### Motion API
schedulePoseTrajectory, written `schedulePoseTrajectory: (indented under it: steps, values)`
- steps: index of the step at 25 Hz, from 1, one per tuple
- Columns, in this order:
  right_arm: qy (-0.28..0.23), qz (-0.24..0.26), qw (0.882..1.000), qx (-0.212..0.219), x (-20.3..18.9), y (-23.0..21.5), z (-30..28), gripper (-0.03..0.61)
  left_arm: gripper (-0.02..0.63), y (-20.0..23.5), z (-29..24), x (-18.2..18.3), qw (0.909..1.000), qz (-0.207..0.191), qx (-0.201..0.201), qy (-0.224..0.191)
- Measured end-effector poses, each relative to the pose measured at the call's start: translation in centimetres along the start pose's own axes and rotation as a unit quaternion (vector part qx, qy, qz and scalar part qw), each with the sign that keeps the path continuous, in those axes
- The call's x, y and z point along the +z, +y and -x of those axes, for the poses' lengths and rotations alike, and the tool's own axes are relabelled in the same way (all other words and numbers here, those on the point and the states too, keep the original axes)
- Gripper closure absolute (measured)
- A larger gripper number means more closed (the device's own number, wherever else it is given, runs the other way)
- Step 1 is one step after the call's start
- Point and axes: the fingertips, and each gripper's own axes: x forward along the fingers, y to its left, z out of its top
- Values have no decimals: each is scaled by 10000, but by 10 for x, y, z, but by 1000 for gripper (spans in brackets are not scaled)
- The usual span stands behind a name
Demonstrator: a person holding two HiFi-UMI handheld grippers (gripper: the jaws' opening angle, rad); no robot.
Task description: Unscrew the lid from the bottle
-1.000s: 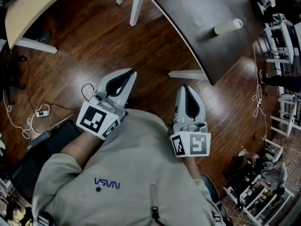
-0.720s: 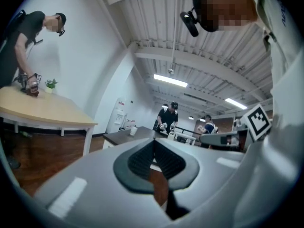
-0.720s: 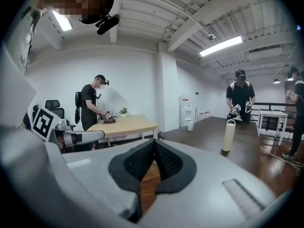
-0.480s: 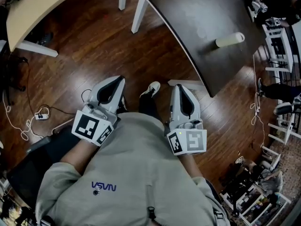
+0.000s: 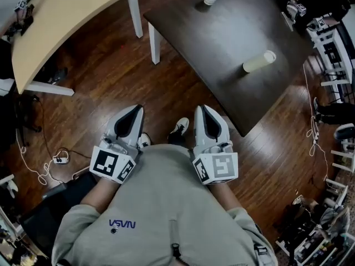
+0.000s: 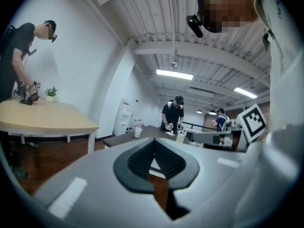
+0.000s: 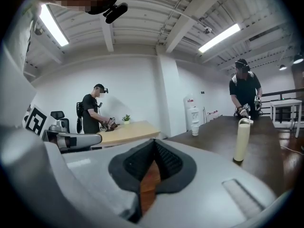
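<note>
1. The left gripper point(image 6: 154, 146) fills the lower frame. Its dark ribbed fingers point(image 6: 140, 161) are pressed together with nothing between them.
2. Ahead, a dark counter point(image 6: 124, 137) carries a white cup point(image 6: 137, 131) and a pale bottle point(image 6: 181, 136). A person point(image 6: 173, 114) stands behind it.
3. At left, a second person point(image 6: 19, 56) bends over a light wooden counter point(image 6: 47, 120) bearing a small plant point(image 6: 50, 94).
4. A marker cube point(image 6: 252, 120) shows at right.

You stand on a dark wood floor point(image 5: 100, 104). A dark table point(image 5: 222, 43) lies ahead right, a pale curved table point(image 5: 66, 21) ahead left. The walls point(image 7: 133, 80) are white, with strip lights point(image 7: 221, 37) overhead.
</note>
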Motion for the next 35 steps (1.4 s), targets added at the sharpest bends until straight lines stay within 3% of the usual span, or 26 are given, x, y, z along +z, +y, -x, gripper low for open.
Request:
schedulePoseTrajectory:
  steps: [9, 14, 19, 25, 31, 35]
  values:
    - [-96, -374, 9976, -573, -3, -95, -6, 580, 612, -42, -107, 17, 9966, -432, -673, 182]
    - [53, -334, 9958, -849, -15, -128, -2, 580, 612, -74, -148, 17, 9895, -617, -1264, 335]
    - [214, -490, 9877, -1468, -33, -143, -18, 580, 612, -57, -174, 1, 9819, -674, -1630, 688]
    - [213, -649, 9708, -2302, -22, -183, -38, 580, 612, -41, -237, 19, 9680, -828, -2211, 852]
    - [349, -911, 9347, -3418, -36, -205, -59, 569, 612, -2, -296, 27, 9479, -811, -2920, 979]
    - [625, -1080, 9140, -3861, -57, -223, -68, 463, 612, 6, -330, 14, 9311, -909, -3329, 1178]
